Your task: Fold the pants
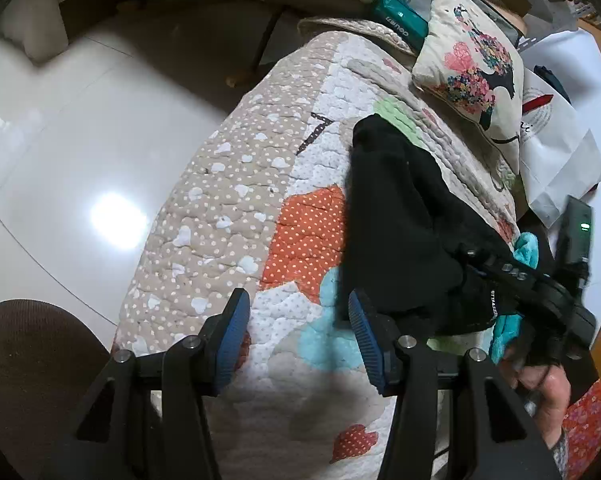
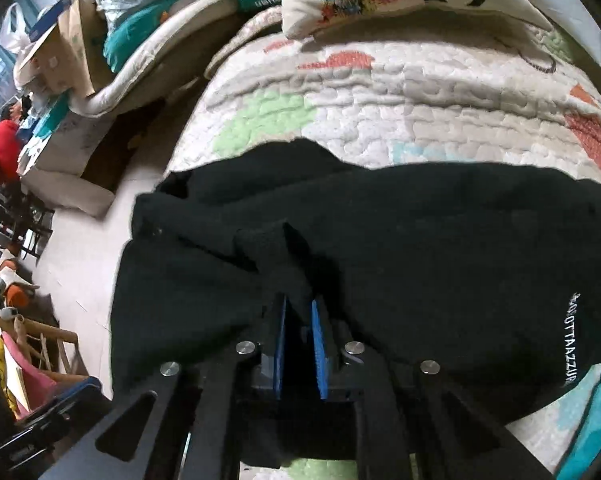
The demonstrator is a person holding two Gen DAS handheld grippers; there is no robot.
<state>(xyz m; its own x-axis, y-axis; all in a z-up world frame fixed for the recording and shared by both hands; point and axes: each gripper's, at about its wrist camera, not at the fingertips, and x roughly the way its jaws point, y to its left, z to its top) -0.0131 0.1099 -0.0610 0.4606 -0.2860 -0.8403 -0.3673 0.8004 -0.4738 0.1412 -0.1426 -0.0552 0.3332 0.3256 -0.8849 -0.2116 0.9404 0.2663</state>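
The black pants [image 1: 396, 216] lie bunched on a patterned quilt [image 1: 236, 208], with white lettering near one edge. My left gripper [image 1: 296, 320] is open and empty, its blue pads just left of the pants above the quilt. In the right wrist view the pants [image 2: 420, 240] spread across the quilt [image 2: 380, 92]. My right gripper [image 2: 299, 308] is shut on a raised fold of the black fabric between its blue pads. The right gripper also shows in the left wrist view [image 1: 540, 292], at the pants' right edge.
A flowered cushion [image 1: 472, 60] lies at the far end of the quilt, with a white bag [image 1: 556, 136] beside it. Glossy white floor [image 1: 60, 160] lies to the left. A brown round seat [image 1: 32, 380] sits lower left. Boxes and clutter [image 2: 60, 60] stand at the left in the right wrist view.
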